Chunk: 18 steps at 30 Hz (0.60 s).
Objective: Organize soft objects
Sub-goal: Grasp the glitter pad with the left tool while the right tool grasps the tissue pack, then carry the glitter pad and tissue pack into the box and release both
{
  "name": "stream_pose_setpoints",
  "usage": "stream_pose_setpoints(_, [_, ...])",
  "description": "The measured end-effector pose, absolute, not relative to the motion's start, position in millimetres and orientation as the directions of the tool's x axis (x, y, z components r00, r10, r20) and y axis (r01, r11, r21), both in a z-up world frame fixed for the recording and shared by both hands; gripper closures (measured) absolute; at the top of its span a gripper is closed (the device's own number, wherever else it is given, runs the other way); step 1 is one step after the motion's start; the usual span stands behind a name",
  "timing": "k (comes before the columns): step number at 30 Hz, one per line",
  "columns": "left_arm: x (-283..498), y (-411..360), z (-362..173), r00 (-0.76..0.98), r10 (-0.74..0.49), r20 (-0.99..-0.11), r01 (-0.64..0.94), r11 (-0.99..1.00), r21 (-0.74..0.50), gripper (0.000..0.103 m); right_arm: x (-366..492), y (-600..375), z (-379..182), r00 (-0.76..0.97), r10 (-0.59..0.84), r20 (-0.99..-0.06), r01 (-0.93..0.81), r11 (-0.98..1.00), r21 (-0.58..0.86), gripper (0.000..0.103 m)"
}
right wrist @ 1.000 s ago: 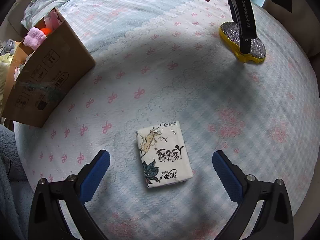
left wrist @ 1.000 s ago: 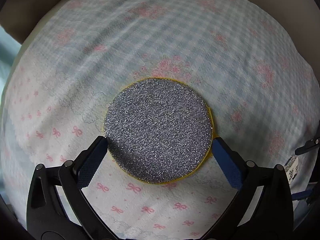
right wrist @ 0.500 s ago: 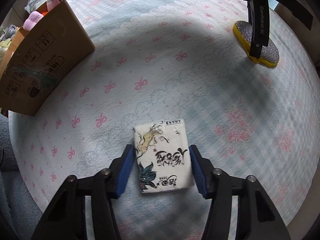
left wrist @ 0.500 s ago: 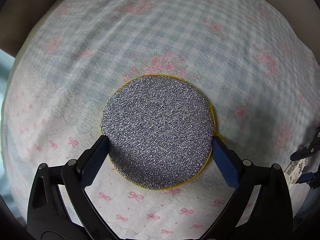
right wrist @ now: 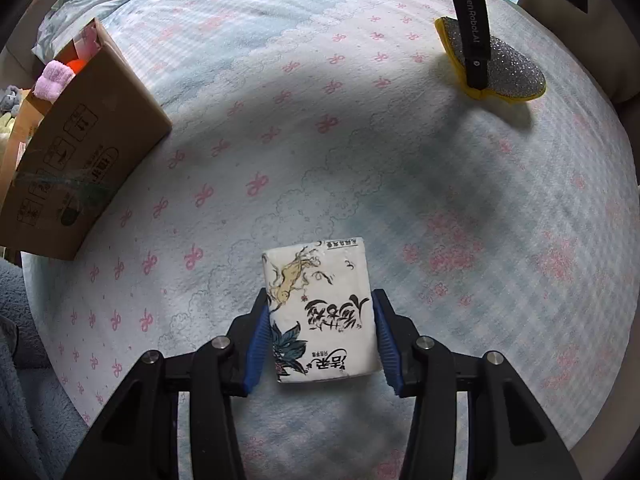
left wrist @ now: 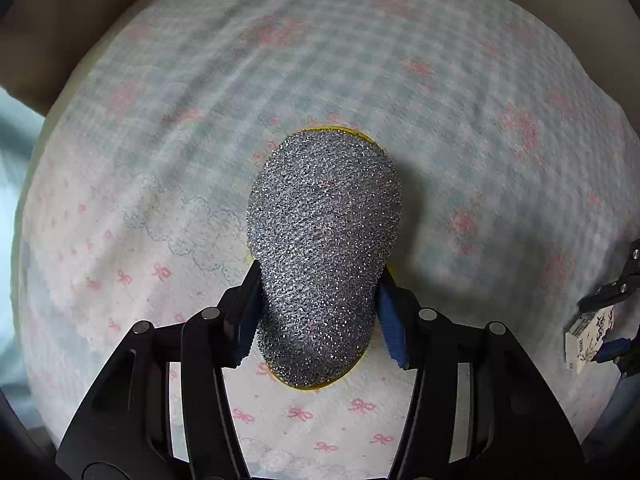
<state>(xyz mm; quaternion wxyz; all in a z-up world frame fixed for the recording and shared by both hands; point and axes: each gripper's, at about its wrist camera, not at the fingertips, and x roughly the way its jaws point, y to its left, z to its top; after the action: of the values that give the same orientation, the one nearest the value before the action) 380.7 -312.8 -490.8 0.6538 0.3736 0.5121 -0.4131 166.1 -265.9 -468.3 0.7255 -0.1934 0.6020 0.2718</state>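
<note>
My left gripper [left wrist: 320,312] is shut on a round sponge [left wrist: 324,232] with a glittery grey top and a yellow base, squeezing its near half narrow; it casts a shadow on the bedspread. My right gripper [right wrist: 320,336] is shut on a white tissue pack [right wrist: 320,312] printed with a fish and black characters. The sponge [right wrist: 508,72] and the left gripper's finger [right wrist: 474,32] show at the far right of the right wrist view. The tissue pack [left wrist: 588,336] in the right gripper shows at the right edge of the left wrist view.
Everything lies on a bed with a pale blue and white spread with pink bows [right wrist: 360,140]. A brown cardboard box [right wrist: 72,152] stands at the left with a pink soft item [right wrist: 54,78] and other things in it. Grey fleece [right wrist: 16,320] lies at the lower left.
Both grippers have closed: the left one from open beside the sponge to pinching it, the right one from wide open to gripping the tissue pack. The sponge now looks squeezed and lifted.
</note>
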Motion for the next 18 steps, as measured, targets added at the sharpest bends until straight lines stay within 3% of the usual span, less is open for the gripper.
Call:
stream_pose_setpoints(6, [377.3,-304.7,-466.6,0.140,-0.168,-0.976,0.913,0.403,0.061,0.059,168.6,-276.8,-452.0,0.154,0.164,-0.974,-0.575,0.817,0.047,0.059])
stream_pose_setpoints(18, [374.1,-263.1,-328.2,0.223,-0.283,-0.933,0.846,0.531,0.042,0.059,178.6,-307.7,-340.2,0.308,0.142,-0.941,-0.381,0.924,0.014,0.059])
